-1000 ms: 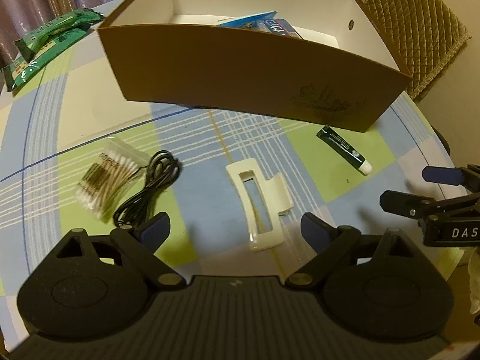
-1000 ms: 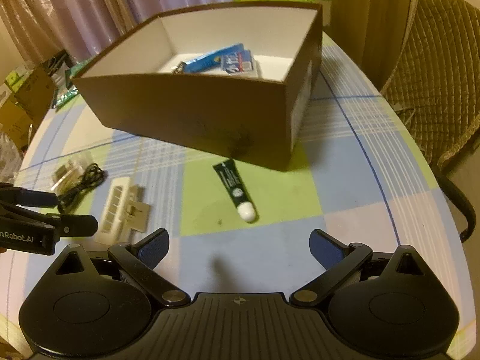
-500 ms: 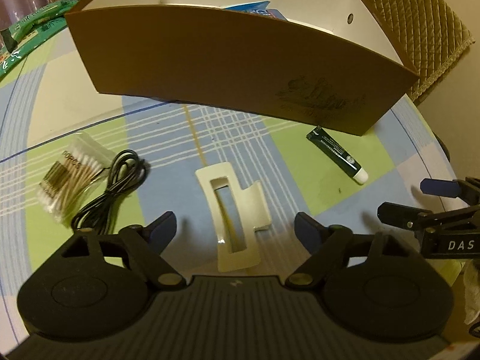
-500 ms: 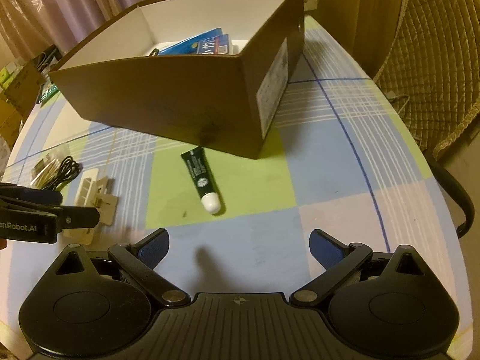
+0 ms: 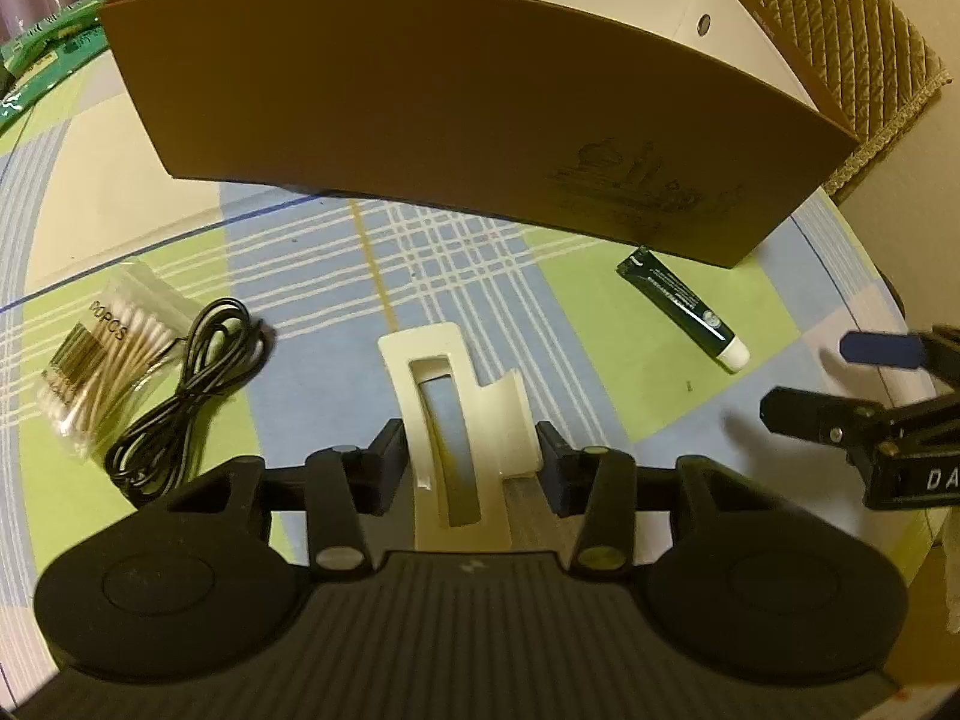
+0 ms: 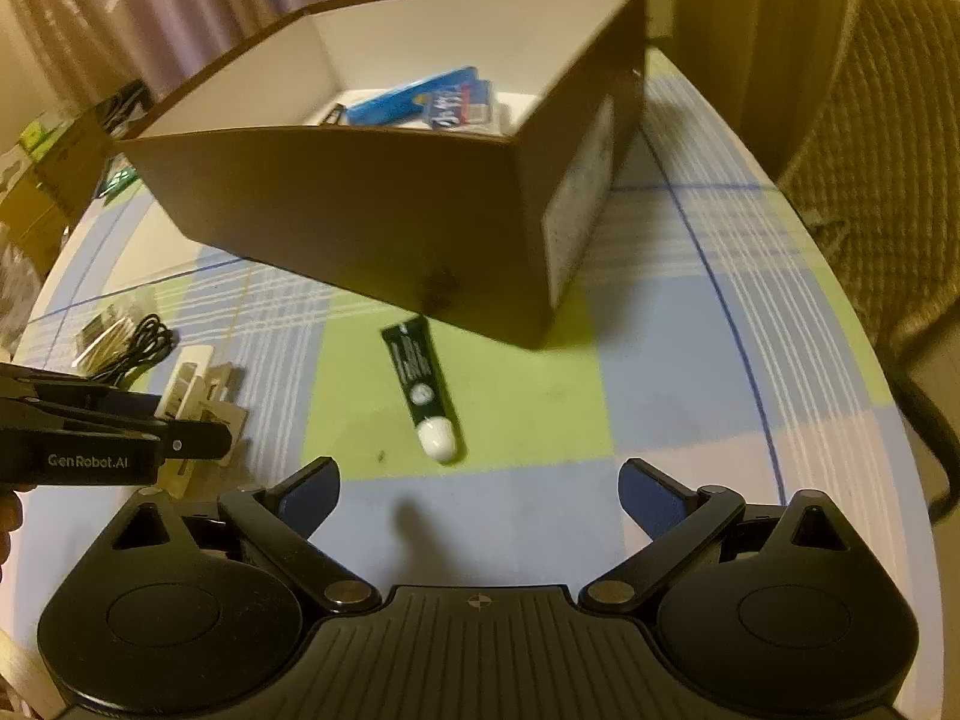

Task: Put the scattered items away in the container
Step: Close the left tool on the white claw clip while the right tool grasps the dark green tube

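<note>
Since half a second ago, the left gripper [image 5: 471, 456] has been closed from a wide spread onto the cream hair claw clip [image 5: 462, 420], which is now pinched between its two fingers at the clip's middle. The right gripper [image 6: 480, 495] is seen spread wide as before, with nothing between its fingers.

On the checked tablecloth [image 5: 336, 276], four loose items are counted: one hair claw clip, one dark green tube [image 5: 684, 309] with a white cap, one coiled black cable [image 5: 192, 378] and one packet of cotton swabs [image 5: 102, 360]. One brown cardboard box [image 5: 450, 108] is present, with blue packets [image 6: 432, 99] inside it.

The tube is found just ahead of the right gripper's open fingers, slightly toward the left one, near the box's front wall. The cable and swabs are lying side by side, touching, to the left of the left gripper. The clip lies in front of the box, outside it.
</note>
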A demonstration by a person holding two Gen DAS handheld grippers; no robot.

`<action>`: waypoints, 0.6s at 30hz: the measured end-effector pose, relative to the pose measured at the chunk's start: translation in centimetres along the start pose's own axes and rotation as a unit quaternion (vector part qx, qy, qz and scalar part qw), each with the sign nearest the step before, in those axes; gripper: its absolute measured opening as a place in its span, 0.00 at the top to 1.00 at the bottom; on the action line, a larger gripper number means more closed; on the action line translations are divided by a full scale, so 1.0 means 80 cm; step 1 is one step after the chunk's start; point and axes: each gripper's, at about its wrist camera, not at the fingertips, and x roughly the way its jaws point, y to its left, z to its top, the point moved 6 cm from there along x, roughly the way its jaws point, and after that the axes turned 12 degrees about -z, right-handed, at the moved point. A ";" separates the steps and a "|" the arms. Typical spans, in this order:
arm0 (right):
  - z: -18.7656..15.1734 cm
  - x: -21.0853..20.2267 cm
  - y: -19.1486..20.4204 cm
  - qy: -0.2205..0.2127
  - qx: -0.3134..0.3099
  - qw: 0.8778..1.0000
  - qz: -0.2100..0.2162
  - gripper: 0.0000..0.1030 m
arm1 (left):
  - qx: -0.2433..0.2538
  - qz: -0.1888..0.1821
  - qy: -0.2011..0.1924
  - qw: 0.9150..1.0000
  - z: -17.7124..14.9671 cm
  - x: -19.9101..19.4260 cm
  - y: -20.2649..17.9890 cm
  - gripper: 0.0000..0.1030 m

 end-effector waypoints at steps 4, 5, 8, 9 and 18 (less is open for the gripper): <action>0.010 0.005 0.014 -0.021 -0.022 0.999 0.012 0.08 | 0.011 0.012 -0.004 1.000 -0.004 -0.006 0.007 0.64; 0.012 0.007 0.018 -0.027 -0.030 0.999 0.015 0.17 | 0.009 0.013 -0.004 1.000 -0.005 -0.007 0.010 0.64; 0.019 0.020 0.028 -0.032 -0.045 0.998 0.027 0.33 | 0.001 0.019 -0.006 1.000 -0.010 -0.013 0.020 0.64; 0.020 0.025 0.030 -0.032 -0.047 0.998 0.027 0.35 | -0.002 0.020 -0.006 1.000 -0.012 -0.016 0.024 0.64; 0.017 0.042 0.044 -0.042 -0.095 0.994 0.015 0.81 | -0.022 0.029 -0.009 0.999 -0.025 -0.030 0.046 0.64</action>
